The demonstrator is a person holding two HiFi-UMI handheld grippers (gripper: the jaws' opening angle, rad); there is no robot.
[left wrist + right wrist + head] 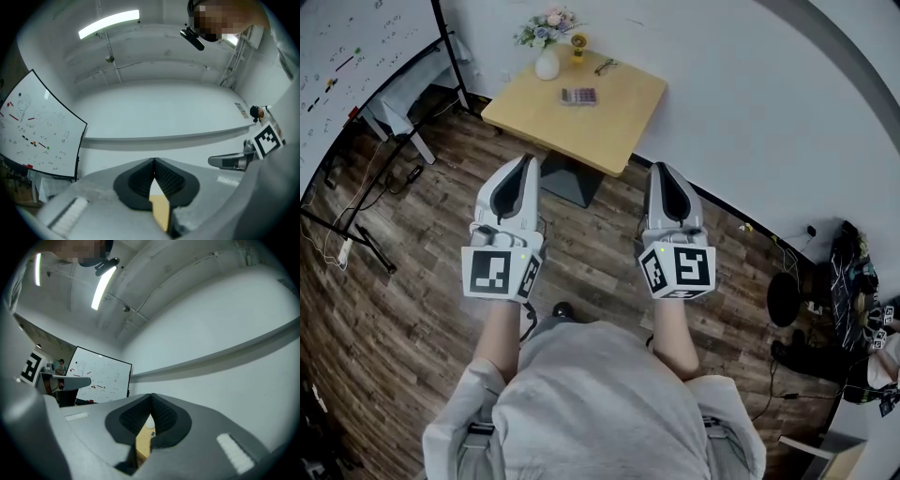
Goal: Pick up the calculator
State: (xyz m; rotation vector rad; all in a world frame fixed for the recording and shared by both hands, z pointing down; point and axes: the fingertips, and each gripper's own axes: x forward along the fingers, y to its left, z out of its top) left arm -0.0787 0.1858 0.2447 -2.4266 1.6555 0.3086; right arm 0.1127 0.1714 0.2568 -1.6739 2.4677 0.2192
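The calculator, small and dark with pinkish keys, lies flat on a square wooden table ahead of me in the head view. My left gripper and right gripper are held side by side over the floor, short of the table's near edge, both shut with nothing between the jaws. In the left gripper view the left gripper has its tips touching, and a sliver of the table shows under them. The right gripper in its own view is likewise closed, table below.
A white vase of flowers, a small yellow object and glasses stand at the table's far side by the white wall. A whiteboard on a stand is at the left. Cables and bags lie at the right on the wooden floor.
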